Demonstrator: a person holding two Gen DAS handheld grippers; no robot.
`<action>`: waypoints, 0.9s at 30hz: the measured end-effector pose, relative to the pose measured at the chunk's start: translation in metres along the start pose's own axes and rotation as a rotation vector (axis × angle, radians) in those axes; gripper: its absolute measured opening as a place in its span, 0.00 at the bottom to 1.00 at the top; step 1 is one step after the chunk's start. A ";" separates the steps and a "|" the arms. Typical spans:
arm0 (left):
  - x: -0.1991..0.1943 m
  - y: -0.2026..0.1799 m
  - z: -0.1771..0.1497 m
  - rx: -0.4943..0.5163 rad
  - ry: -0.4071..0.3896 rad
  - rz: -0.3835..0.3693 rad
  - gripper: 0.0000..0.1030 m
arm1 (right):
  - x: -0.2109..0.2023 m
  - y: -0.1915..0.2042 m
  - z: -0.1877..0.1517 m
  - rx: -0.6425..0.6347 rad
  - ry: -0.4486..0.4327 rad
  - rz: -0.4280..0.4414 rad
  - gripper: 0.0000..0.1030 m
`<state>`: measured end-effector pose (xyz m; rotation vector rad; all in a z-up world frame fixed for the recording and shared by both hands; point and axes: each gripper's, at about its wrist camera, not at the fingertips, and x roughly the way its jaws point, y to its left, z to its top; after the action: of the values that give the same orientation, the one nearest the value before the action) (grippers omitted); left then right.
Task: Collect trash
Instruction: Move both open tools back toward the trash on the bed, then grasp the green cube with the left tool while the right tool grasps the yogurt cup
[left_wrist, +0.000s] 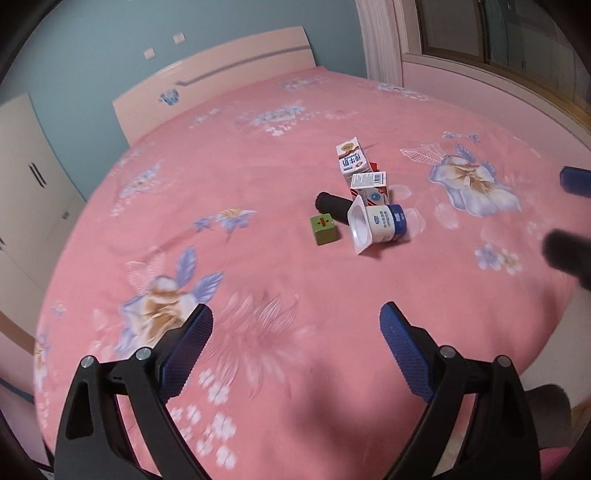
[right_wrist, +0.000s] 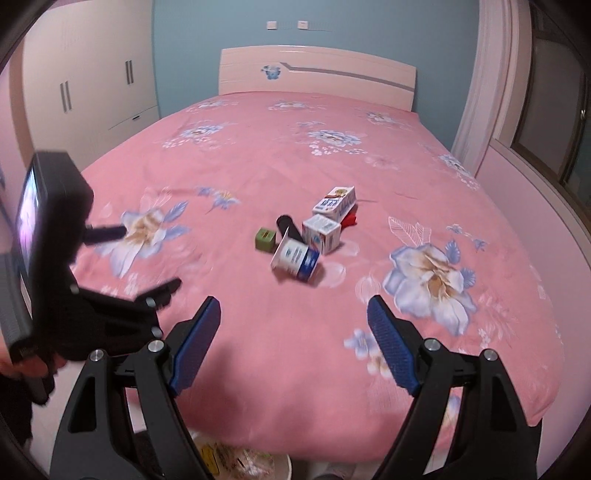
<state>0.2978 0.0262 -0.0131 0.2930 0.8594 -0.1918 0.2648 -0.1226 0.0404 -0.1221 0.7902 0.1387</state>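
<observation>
Both hand-held grippers (left_wrist: 295, 314) (right_wrist: 293, 308) spread wide, yogurt cup (left_wrist: 380, 223), cartons beyond

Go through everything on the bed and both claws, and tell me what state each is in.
Yogurt cup: on its side.
Tall carton: lying flat.
Small carton: upright.
Black tube: lying down.
Green block: resting flat.
Left claw: open, empty.
Right claw: open, empty.
</observation>
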 end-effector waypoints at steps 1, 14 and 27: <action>0.007 0.002 0.003 -0.002 0.004 -0.010 0.91 | 0.009 -0.001 0.005 0.010 0.002 -0.003 0.78; 0.128 0.024 0.042 -0.039 0.032 -0.183 0.91 | 0.159 -0.005 0.045 0.204 0.094 -0.019 0.78; 0.203 0.006 0.054 -0.017 0.074 -0.299 0.73 | 0.256 -0.023 0.028 0.353 0.280 0.027 0.59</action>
<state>0.4678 0.0043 -0.1342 0.1549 0.9759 -0.4533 0.4663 -0.1206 -0.1222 0.2076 1.0834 0.0054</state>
